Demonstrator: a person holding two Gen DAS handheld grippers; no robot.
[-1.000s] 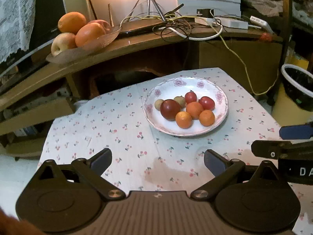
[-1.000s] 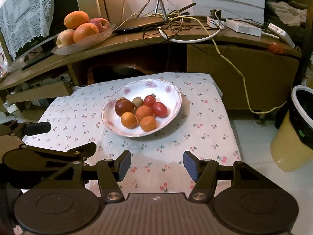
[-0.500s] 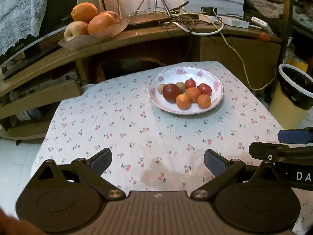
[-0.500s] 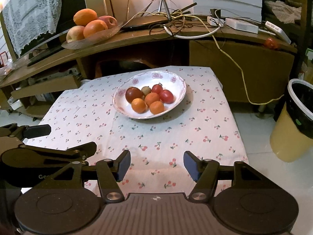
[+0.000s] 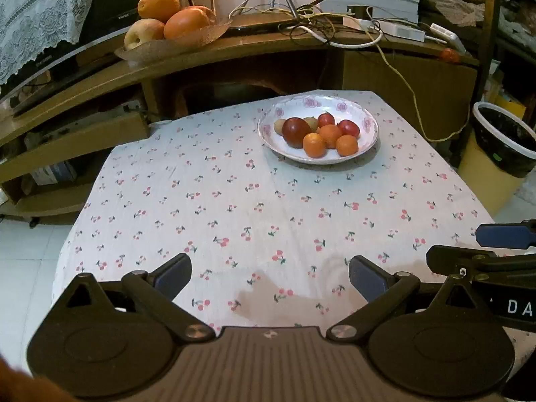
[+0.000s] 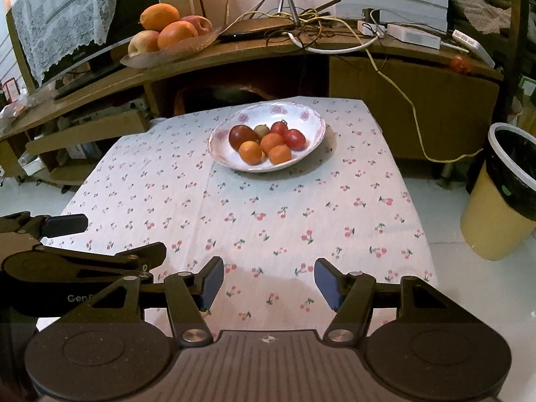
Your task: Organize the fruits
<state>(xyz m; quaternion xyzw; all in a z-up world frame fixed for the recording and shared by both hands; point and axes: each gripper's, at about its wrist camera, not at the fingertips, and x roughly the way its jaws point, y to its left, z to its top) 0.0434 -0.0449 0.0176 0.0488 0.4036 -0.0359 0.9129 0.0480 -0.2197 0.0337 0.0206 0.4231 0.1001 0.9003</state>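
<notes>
A white floral plate (image 5: pixel 368 124) (image 6: pixel 315 124) rests at the far side of a table with a cherry-print cloth (image 5: pixel 254 207) (image 6: pixel 268 207). On the plate lie several small fruits: a dark red one (image 5: pixel 295 131) (image 6: pixel 242 135), oranges (image 5: pixel 314 145) (image 6: pixel 250 152) and red tomatoes (image 5: pixel 348 128) (image 6: pixel 294 139). My left gripper (image 5: pixel 270 276) hangs open and empty over the near edge of the table. Beside it, my right gripper (image 6: pixel 268 279) is open too, with nothing between its fingers. Both are well short of the plate.
A wooden shelf (image 5: pixel 268 47) behind the table carries a dish of large oranges and apples (image 5: pixel 167 20) (image 6: pixel 167 30), tangled cables (image 6: pixel 301 23) and a power strip. A yellow bin with a black liner (image 6: pixel 502 194) (image 5: pixel 499 157) stands on the floor at the right.
Both grippers have drawn back from the plate, which now looks smaller and farther off, with more of the tablecloth in front of the fingers. Their jaws stayed as they were.
</notes>
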